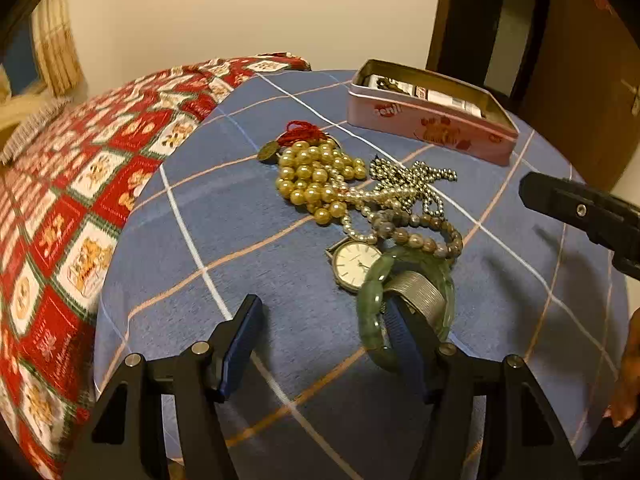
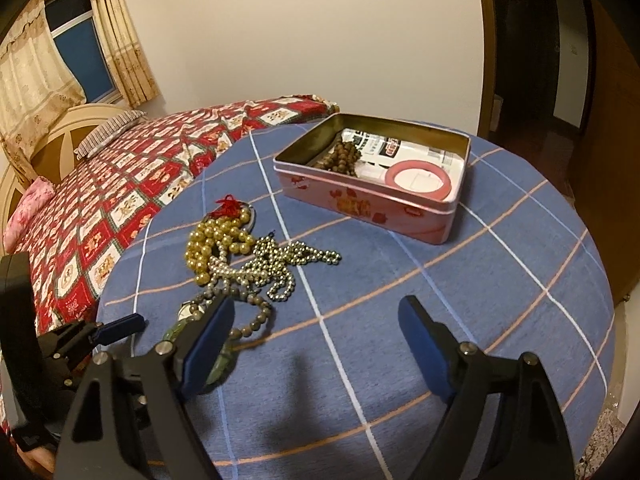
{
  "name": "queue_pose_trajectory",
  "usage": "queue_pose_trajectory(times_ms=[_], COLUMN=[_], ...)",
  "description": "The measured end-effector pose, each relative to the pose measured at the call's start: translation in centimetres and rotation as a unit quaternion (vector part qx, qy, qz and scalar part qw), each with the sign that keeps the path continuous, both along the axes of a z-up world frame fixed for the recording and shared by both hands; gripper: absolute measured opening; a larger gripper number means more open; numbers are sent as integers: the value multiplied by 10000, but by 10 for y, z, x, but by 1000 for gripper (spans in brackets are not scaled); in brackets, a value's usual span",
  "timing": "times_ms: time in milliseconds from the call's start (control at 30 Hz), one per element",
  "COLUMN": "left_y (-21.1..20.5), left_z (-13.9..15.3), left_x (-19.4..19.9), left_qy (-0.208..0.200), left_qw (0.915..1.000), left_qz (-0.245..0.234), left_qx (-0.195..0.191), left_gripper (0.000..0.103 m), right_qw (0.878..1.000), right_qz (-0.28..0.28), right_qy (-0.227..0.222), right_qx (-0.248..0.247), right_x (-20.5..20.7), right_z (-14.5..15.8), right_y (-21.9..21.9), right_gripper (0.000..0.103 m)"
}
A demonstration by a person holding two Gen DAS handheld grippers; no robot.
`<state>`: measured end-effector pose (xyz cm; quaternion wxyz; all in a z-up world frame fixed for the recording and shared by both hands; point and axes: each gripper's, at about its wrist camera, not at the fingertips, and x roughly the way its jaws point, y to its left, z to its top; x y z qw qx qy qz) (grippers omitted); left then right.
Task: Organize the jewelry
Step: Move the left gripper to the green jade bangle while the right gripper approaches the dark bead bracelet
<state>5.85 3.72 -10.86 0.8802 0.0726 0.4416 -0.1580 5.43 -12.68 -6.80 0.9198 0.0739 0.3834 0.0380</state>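
Note:
A heap of jewelry lies on the blue checked cloth [image 1: 240,232]: gold pearl beads [image 1: 316,176], a silver bead chain [image 1: 412,180], a grey-brown bead bracelet [image 1: 424,236], a white-faced watch [image 1: 356,264] and a green bangle [image 1: 370,292]. My left gripper [image 1: 320,308] is open low over the cloth, its right fingertip in the bangle's ring and its pads pressing on nothing. To the right of the heap my right gripper [image 2: 316,308] is open above bare cloth; its left finger hides part of the bangle [image 2: 176,332]. The pink tin [image 2: 360,204] holds a pink bangle [image 2: 418,180] and brown beads [image 2: 344,156].
A red cord [image 1: 300,132] with a medallion lies at the heap's far end. A bed with a red patterned quilt [image 1: 80,184] adjoins the table on the left. A dark wooden door [image 1: 580,80] stands behind on the right. A hand [image 1: 628,380] shows at the right edge.

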Motion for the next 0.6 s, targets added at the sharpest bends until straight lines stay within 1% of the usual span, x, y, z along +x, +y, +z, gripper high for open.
queue_pose_trajectory(times_ms=[33,67,100,133,167,233,267,367,467,600], left_y=[0,-1,0,1,2,0,1,6,12,20], left_z=[-1,-1,-2,-2,-1,-1,-1,7,27,51], left_x=[0,-1,-1,0,0,0,0,-3,-6,-7], left_qy=[-20,16,90,176,200,177,166,59,-223,-588], left_qw=[10000,9999,9995,9987,9985,9991,9990,9985,9971,9943], left_qz=[-17,-64,-135,-188,-180,-166,-169,-126,-166,-120], left_qx=[1,-90,-271,-443,-473,-361,-378,-534,-706,-883], left_gripper=[63,49,41,29,21,13,10,9,9,9], right_qw=[10000,10000,10000,10000,9999,9999,9999,9999,9998,9995], right_qz=[6,11,16,15,7,-3,-4,-20,-14,107], right_qy=[20,34,53,75,95,120,124,135,158,238], right_qx=[-1,8,20,31,39,70,84,98,151,158], right_x=[0,0,0,-1,0,1,1,0,1,3], right_z=[-1,-2,-3,-4,-5,-6,-6,-6,-7,-11], right_y=[1,1,1,1,0,-1,-2,-3,-3,2], right_gripper=[86,85,84,84,84,83,83,83,82,71])
